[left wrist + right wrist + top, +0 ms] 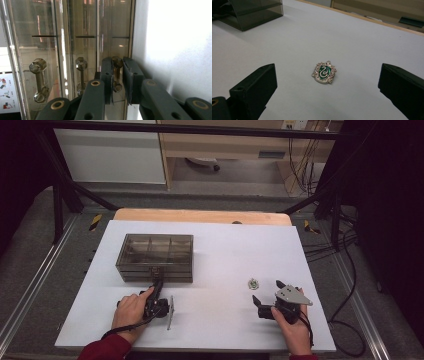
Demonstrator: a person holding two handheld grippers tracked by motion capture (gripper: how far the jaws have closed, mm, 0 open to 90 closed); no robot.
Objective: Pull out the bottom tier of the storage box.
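High view shows my left tool reaching to the front of the smoky clear drawer box on the white table, while my right tool waits near the small crest pin.

Left gripper view makes the reason plain: my left tool has its jaws drawn in around the handle of one drawer, the pads close on either side of the knobbed bar. I judge this a pinch on the handle, set that way so I can pull the drawer out by it. Two other handles sit off to one side, untouched.

Right gripper view has my right tool spread wide, jaws well apart and flanking the green-and-silver crest pin, which lies flat on the table between them, touched by neither. I hold it there, I think, so the pin can be picked up once a drawer stands open to receive it.
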